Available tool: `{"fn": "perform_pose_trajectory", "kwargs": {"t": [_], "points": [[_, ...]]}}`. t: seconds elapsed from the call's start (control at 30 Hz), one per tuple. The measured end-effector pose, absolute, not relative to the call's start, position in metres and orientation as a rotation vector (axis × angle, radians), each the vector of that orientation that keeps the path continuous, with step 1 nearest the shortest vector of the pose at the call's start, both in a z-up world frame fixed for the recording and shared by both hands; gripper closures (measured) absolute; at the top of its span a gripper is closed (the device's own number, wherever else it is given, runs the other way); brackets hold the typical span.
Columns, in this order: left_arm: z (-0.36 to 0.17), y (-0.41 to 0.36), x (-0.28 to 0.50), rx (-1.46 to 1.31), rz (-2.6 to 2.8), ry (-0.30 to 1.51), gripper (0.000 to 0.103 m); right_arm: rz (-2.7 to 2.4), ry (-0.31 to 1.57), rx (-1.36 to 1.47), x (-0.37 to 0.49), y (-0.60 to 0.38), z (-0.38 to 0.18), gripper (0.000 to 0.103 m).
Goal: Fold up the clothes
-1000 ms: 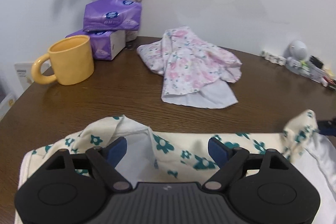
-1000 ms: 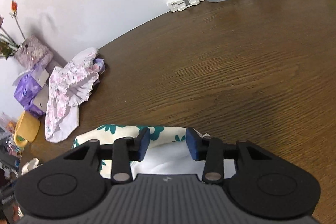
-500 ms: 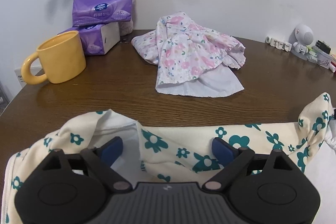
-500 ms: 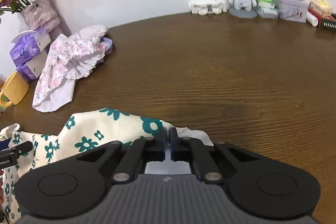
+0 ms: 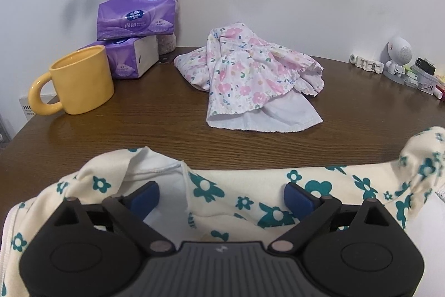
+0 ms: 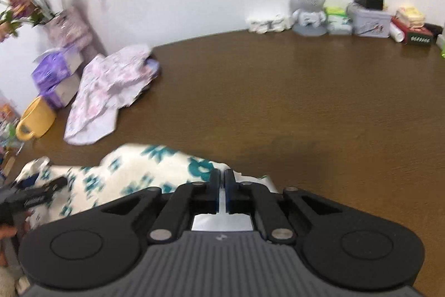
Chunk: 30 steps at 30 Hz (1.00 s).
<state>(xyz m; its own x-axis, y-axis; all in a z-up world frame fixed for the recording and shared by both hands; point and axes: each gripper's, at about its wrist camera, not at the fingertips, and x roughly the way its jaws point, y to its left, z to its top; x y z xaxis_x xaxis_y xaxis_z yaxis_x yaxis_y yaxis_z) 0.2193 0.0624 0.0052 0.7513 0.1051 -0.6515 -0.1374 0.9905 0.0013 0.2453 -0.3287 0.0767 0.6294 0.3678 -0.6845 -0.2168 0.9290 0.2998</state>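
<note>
At the bottom of each frame, the right hand-held gripper (image 6: 222, 187) pinches the cream flowered garment (image 5: 250, 194), over which the left hand-held gripper (image 5: 222, 195) gapes wide.

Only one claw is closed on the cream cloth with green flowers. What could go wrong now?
The right claw pinches just an edge of the cloth, so it may slip free. The left claw is open over it, so pulling could bunch the cloth unevenly.
</note>
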Motion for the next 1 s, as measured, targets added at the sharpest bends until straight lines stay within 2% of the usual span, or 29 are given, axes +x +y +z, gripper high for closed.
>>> {"fn": "perform_pose_trajectory", "kwargs": {"t": [0.43,0.53,0.57,0.6,0.87,1.0], "points": [[0.005,0.063,0.219,-0.051,0.123,0.704,0.004,0.335,0.823,0.117,0.235,-0.316,0.068,0.100],[0.005,0.063,0.219,-0.050,0.121,0.704,0.004,0.331,0.821,0.093,0.235,-0.312,0.063,0.084],[0.005,0.063,0.219,-0.051,0.120,0.703,0.004,0.330,0.821,0.084,0.235,-0.310,0.062,0.074],[0.005,0.064,0.219,-0.053,0.119,0.702,0.004,0.329,0.821,0.076,0.235,-0.308,0.060,0.069],[0.005,0.066,0.218,-0.068,0.112,0.695,0.004,0.157,0.924,0.186,0.268,-0.299,0.043,0.068],[0.005,0.066,0.218,-0.067,0.106,0.697,0.002,0.101,0.930,0.336,0.272,-0.320,0.036,0.060]]}}
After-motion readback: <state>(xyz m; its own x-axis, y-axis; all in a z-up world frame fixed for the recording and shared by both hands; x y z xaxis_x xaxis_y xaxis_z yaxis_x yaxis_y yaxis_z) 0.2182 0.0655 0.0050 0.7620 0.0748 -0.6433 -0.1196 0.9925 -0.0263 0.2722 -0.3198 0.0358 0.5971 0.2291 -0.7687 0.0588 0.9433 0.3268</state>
